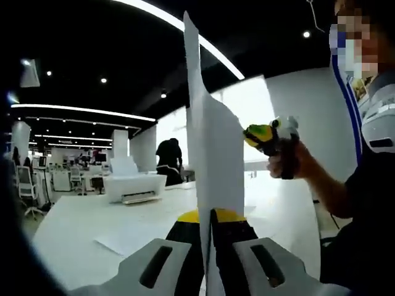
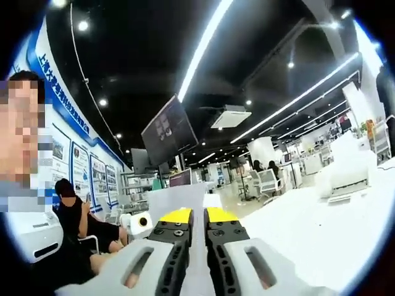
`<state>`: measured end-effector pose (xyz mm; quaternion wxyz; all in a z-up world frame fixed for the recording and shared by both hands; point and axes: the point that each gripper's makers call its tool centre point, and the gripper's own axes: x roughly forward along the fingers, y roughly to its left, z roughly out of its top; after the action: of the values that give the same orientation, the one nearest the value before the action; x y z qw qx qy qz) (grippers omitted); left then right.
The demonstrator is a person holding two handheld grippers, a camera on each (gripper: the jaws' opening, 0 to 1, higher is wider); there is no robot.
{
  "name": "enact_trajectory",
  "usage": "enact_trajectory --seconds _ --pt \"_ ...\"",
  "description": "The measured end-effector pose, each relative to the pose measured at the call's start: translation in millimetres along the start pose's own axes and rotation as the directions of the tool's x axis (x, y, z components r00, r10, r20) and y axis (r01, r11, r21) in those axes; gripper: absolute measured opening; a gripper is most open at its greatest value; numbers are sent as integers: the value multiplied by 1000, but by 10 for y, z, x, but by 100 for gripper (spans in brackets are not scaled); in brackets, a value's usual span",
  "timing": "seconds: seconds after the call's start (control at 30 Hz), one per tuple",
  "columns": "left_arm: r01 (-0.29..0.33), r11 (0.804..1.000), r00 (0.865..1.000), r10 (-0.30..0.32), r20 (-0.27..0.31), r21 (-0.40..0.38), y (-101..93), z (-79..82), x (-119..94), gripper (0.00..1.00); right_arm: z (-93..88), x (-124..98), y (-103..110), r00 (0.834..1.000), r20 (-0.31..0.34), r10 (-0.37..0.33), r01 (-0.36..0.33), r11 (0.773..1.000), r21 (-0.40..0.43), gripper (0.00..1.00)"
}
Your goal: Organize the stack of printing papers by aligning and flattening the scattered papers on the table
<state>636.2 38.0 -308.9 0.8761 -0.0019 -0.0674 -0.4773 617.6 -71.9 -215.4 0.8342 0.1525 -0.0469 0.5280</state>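
While you hold both grippers up: the papers (image 1: 213,154) stand on edge above the white table (image 1: 80,228).
Left gripper (image 1: 208,219): your jaws are pressed together on the papers' lower edge.
Right gripper (image 2: 197,217): your jaws are nearly together, gripping the same sheets (image 2: 179,198) edge-on.
On the table: a loose sheet (image 1: 126,237) lies flat; a white printer (image 1: 133,185) sits behind.
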Motion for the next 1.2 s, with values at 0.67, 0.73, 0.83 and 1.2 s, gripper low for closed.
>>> enact_trajectory --seconds 0.67,0.73,0.83,1.2 --pt "10 990 998 -2 62 -140 55 118 -98 5 157 -165 -122 996 82 -46 45 999 17 27" --pt "13 989 998 -3 65 -147 45 127 -104 5 170 -214 -175 994 91 -66 64 998 24 28" --pt "14 988 998 -4 62 -152 41 117 -108 5 180 -260 -209 992 93 -80 78 997 23 28" --pt "37 964 995 -12 96 -264 64 115 -163 5 266 -656 -554 977 68 -204 206 978 -16 38"
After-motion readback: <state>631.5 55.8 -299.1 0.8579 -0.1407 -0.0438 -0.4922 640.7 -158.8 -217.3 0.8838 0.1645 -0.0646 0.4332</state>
